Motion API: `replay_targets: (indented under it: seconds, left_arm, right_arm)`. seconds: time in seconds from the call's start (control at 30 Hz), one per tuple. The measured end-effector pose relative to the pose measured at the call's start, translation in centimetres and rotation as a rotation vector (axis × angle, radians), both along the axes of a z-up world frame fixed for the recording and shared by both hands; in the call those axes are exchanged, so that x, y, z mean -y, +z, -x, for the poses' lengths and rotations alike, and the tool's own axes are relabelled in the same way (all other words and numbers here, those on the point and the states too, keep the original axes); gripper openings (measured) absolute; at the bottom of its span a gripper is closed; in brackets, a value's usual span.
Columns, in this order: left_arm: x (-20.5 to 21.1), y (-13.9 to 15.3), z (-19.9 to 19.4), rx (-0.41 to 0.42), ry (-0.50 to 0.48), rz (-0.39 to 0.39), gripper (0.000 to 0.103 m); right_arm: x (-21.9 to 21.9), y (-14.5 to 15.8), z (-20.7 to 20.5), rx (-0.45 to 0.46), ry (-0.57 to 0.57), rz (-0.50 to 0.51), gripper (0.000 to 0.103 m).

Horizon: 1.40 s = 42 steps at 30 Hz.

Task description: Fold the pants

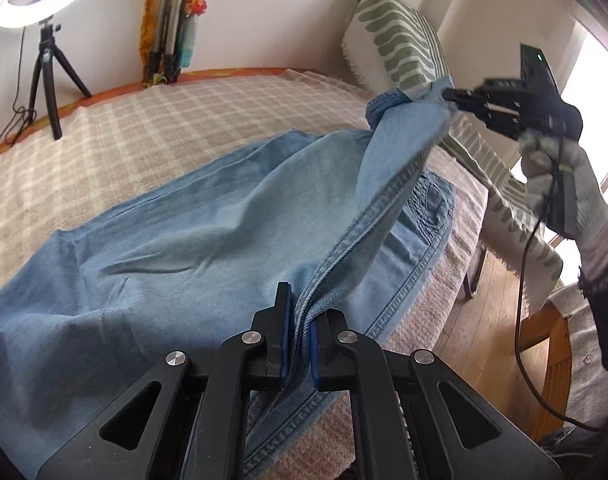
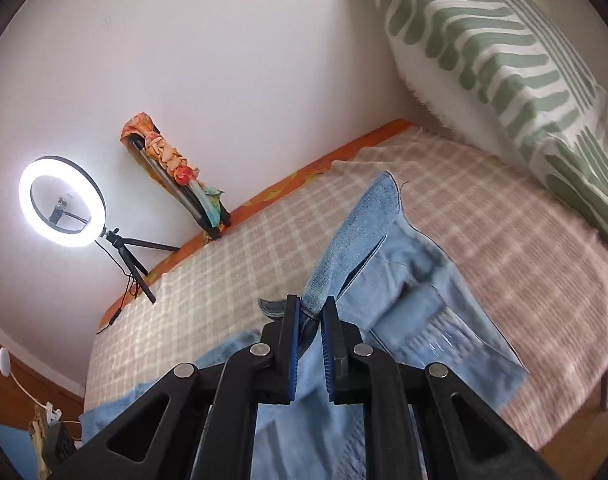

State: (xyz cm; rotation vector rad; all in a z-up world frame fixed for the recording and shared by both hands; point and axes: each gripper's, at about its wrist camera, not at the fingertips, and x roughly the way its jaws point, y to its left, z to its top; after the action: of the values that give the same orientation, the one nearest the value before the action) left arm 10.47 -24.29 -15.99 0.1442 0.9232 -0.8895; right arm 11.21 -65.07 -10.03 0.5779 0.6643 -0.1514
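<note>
Light blue denim pants (image 1: 207, 232) lie spread on a bed with a beige checked blanket (image 1: 143, 136). My left gripper (image 1: 301, 316) is shut on the pants' stitched edge near the front. My right gripper (image 1: 450, 94), seen at the upper right of the left wrist view, is shut on the other end of that edge and holds it lifted, the fabric taut between them. In the right wrist view my right gripper (image 2: 312, 316) pinches a fold of the pants (image 2: 356, 240) above the blanket (image 2: 231, 272).
A green-striped pillow (image 1: 400, 40) leans at the bed's right end, also in the right wrist view (image 2: 504, 64). A ring light on a tripod (image 1: 47, 76) stands at the back left. A patterned cloth bundle (image 1: 175, 24) leans on the wall. Wooden floor (image 1: 492, 312) lies right of the bed.
</note>
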Motion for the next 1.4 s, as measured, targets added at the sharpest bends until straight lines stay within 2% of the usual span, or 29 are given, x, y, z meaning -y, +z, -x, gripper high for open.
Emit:
replay_targets:
  seconds: [0.13,0.3,0.33,0.37,0.4,0.43,0.47,0.53,0.57,0.6,0.67,0.77,0.93,1.0,1.03,1.07,1.17,1.27,1.37,1.4]
  left_arm:
    - [0.9,-0.5,1.1,0.024,-0.039,-0.047,0.005]
    - [1.8,-1.7,2.0,0.033,-0.068,-0.108,0.005]
    - [1.8,-2.0,1.8,0.024,-0.066,-0.111,0.005]
    - [1.8,-2.2,1.5,0.012,-0.06,-0.109,0.005]
    - [1.7,-2.4,1.4,0.003,-0.055,-0.107,0.005]
    - [1.7,-2.4,1.4,0.0,-0.054,-0.106,0.005]
    - [1.7,-2.4,1.5,0.0,-0.054,-0.107,0.005]
    - [1.8,-2.4,1.7,0.015,-0.061,-0.121,0.005]
    - [1.9,-2.4,1.9,0.021,-0.063,-0.128,0.005]
    - [2.0,-2.4,1.9,0.021,-0.065,-0.131,0.005]
    - [2.0,-2.5,1.7,0.01,-0.061,-0.129,0.005]
    - [1.9,-2.7,1.6,-0.007,-0.053,-0.121,0.005]
    - [1.9,-2.9,1.7,-0.014,-0.053,-0.122,0.005]
    - [1.8,-2.9,1.8,-0.012,-0.055,-0.123,0.005]
    - [1.8,-2.8,1.9,-0.012,-0.054,-0.121,0.005]
    - [1.7,-2.7,1.9,-0.012,-0.052,-0.119,0.005]
    - [1.6,-2.5,1.9,-0.013,-0.047,-0.109,0.005]
    - [1.5,-2.4,1.9,-0.009,-0.048,-0.103,0.005]
    - [1.6,-2.3,2.0,-0.018,-0.06,-0.108,0.005]
    - [1.5,-2.3,2.0,-0.021,-0.06,-0.11,0.008]
  right_arm:
    - [1.2,-3.8,4.6,0.0,-0.063,-0.068,0.008]
    - [3.1,-9.8,6.3,-0.071,-0.082,-0.184,0.009]
    - [3.5,-10.6,6.2,-0.079,-0.07,-0.203,0.01]
    - [3.8,-11.2,6.1,-0.078,-0.053,-0.216,0.017]
    - [4.0,-11.4,6.1,-0.072,-0.052,-0.224,0.022]
    - [4.4,-11.5,6.4,-0.073,-0.064,-0.236,0.037]
    - [4.8,-11.6,6.8,-0.073,-0.085,-0.247,0.046]
    - [5.8,-11.7,7.9,-0.056,-0.142,-0.255,0.051]
    - [6.3,-11.9,8.3,-0.063,-0.167,-0.258,0.06]
    - [6.7,-12.4,8.7,-0.08,-0.197,-0.271,0.064]
    - [7.6,-13.2,9.2,-0.097,-0.245,-0.307,0.066]
    - [8.1,-13.7,9.2,-0.069,-0.263,-0.342,0.067]
    - [8.0,-13.7,7.6,-0.044,-0.234,-0.32,0.068]
    - [7.8,-13.8,7.0,-0.024,-0.23,-0.318,0.066]
    - [7.7,-13.9,6.7,-0.02,-0.229,-0.319,0.055]
    - [7.6,-14.0,6.3,-0.029,-0.228,-0.32,0.035]
    - [7.3,-14.2,6.1,-0.034,-0.235,-0.313,0.008]
    - [6.6,-12.6,6.4,-0.014,-0.231,-0.258,0.005]
    - [6.2,-9.3,7.7,0.045,-0.22,-0.206,0.004]
    - [6.0,-7.8,8.6,0.073,-0.218,-0.19,0.004]
